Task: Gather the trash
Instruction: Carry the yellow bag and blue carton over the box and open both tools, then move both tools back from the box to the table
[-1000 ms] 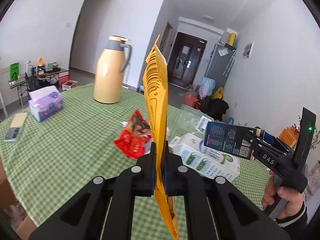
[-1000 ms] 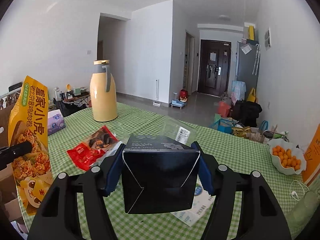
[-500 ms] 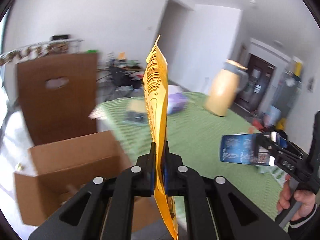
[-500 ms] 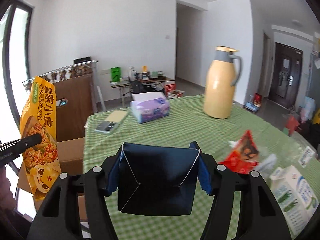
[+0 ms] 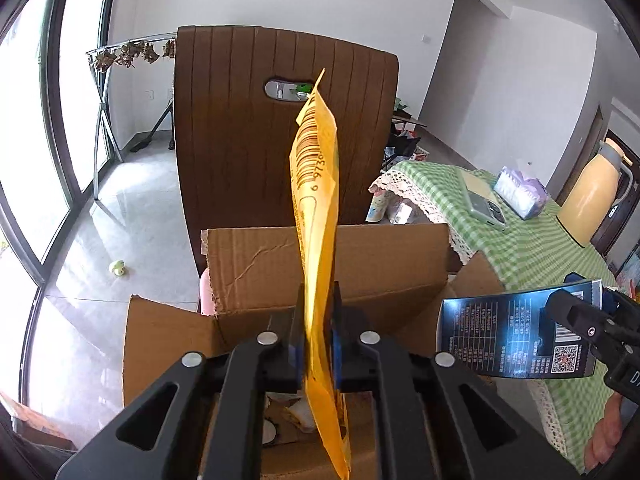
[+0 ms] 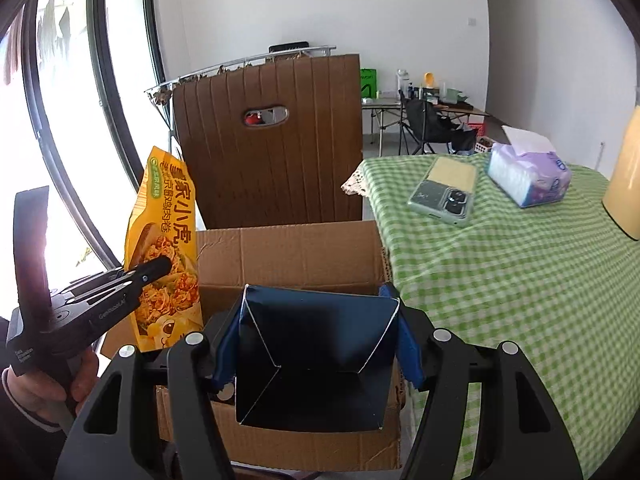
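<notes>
My left gripper (image 5: 316,332) is shut on a yellow snack bag (image 5: 316,208), held upright and edge-on above an open cardboard box (image 5: 332,256). The bag's printed face shows in the right wrist view (image 6: 166,248), with the left gripper (image 6: 160,266) clamped on it at the box's left side. My right gripper (image 6: 316,344) is shut on a dark blue carton (image 6: 314,360), held over the same cardboard box (image 6: 288,252). The carton also shows in the left wrist view (image 5: 516,336), right of the box. Some trash lies at the box bottom (image 5: 288,420).
A brown chair back (image 5: 256,136) stands right behind the box. The green checked table (image 6: 520,260) is to the right, with a phone (image 6: 444,196), a tissue pack (image 6: 528,176) and a yellow thermos (image 5: 592,196). Large windows and bare floor are to the left.
Both grippers swung left from the table to above the cardboard box, each still holding its item. The table's trash has passed out of view.
</notes>
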